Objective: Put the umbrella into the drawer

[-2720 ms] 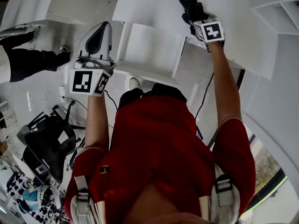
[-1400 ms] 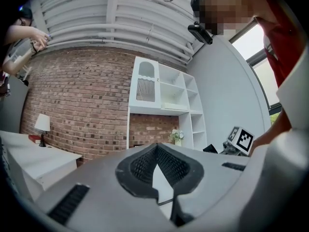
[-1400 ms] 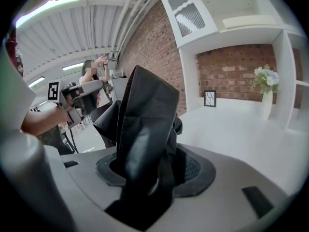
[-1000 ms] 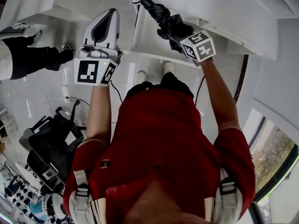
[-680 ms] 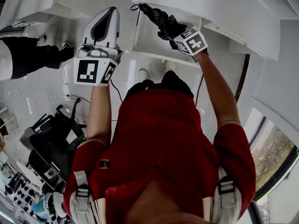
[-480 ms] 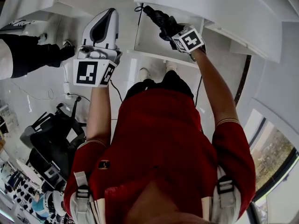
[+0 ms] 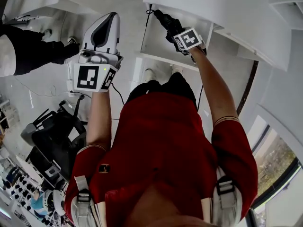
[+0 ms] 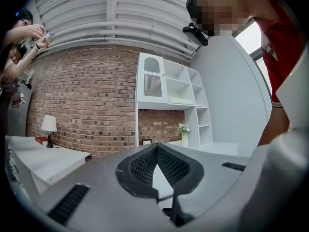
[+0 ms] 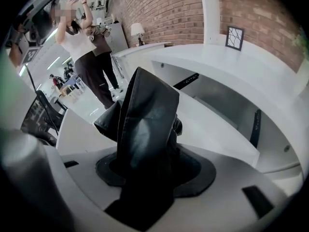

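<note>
A folded black umbrella point(image 7: 164, 20) points steeply down into the open white drawer point(image 7: 158, 44), its wrist strap hanging over the drawer's far left corner. My right gripper point(image 7: 176, 31) is shut on its handle end. In the right gripper view the umbrella's black fabric point(image 9: 145, 120) fills the jaws of the right gripper point(image 9: 153, 170) and hides the pads, with the drawer's white floor point(image 9: 212, 129) below. Left of the drawer my left gripper point(image 7: 112, 15) hangs shut and holds nothing. The left gripper view shows the left gripper's point(image 8: 157, 149) tips meeting.
The white cabinet top point(image 7: 222, 4) overhangs the drawer. A person in black trousers point(image 7: 28, 56) stands at the left, and an office chair point(image 7: 52, 141) stands on the floor below. People point(image 9: 89, 42) stand beyond the drawer. A white shelf unit point(image 8: 169, 95) stands against a brick wall.
My right gripper has sunk toward the drawer with the umbrella and tipped it steeper, so its tip is now down inside. The left gripper has barely shifted.
</note>
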A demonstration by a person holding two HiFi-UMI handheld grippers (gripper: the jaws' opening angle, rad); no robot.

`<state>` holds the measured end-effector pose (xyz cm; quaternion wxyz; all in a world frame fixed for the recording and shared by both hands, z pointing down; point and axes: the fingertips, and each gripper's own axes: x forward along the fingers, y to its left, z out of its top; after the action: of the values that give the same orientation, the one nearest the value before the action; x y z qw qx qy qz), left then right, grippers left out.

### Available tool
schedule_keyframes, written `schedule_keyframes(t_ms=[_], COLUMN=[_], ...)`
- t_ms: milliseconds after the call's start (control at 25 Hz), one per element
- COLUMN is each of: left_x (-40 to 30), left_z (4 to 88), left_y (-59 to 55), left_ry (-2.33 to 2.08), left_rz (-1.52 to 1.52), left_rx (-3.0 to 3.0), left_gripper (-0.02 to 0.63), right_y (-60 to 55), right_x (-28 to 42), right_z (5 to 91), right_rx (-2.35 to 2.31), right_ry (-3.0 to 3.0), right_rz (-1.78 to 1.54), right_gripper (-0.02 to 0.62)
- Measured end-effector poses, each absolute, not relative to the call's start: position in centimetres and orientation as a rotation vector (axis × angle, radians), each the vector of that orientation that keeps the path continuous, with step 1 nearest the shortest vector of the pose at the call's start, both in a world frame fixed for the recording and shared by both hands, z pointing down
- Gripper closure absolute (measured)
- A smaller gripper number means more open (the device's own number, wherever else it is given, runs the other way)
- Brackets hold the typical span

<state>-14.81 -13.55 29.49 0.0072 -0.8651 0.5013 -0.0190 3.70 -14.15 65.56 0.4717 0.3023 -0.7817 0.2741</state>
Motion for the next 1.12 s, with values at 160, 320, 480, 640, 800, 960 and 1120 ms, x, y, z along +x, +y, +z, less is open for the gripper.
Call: schedule_keyframes(t_ms=[160,320,480,640,800,960,1120], left_x=[-15.2,-15.8,-16.4,-16.8,-17.0,-17.0,-16.7], left_z=[29.9,30.3,30.7,31.1,31.4,31.8,32.1], left_y=[-13.7,-13.5,-13.2,-12.9,-12.6,-12.4,-12.4], left_ry=[1.579,1.595,1.612,1.621,1.624,1.626,1.615], left_rz=[-0.087,-0.116,-0.138,-0.160,-0.181,-0.193,-0.186], left_rx=[-2.704,-2.701,-2.695,-2.694,-2.695,-2.699,-2.712], left_gripper=[0.600,0.600,0.600,0.600,0.600,0.600,0.600], right_y=[-14.2,-13.9,-14.0,-14.1,-13.8,-13.6,-13.0], right_x=[3.5,3.2,2.8,2.4,2.4,1.5,0.9], right_z=[67.0,68.3,69.2,69.9,70.5,70.2,69.6], right_rx=[0.740,0.731,0.760,0.767,0.743,0.707,0.674], right_ry=[-1.869,-1.828,-1.827,-1.827,-1.808,-1.824,-1.857], right_rz=[0.703,0.721,0.753,0.786,0.750,0.695,0.685], right_gripper=[0.368,0.368,0.367,0.356,0.412,0.469,0.431])
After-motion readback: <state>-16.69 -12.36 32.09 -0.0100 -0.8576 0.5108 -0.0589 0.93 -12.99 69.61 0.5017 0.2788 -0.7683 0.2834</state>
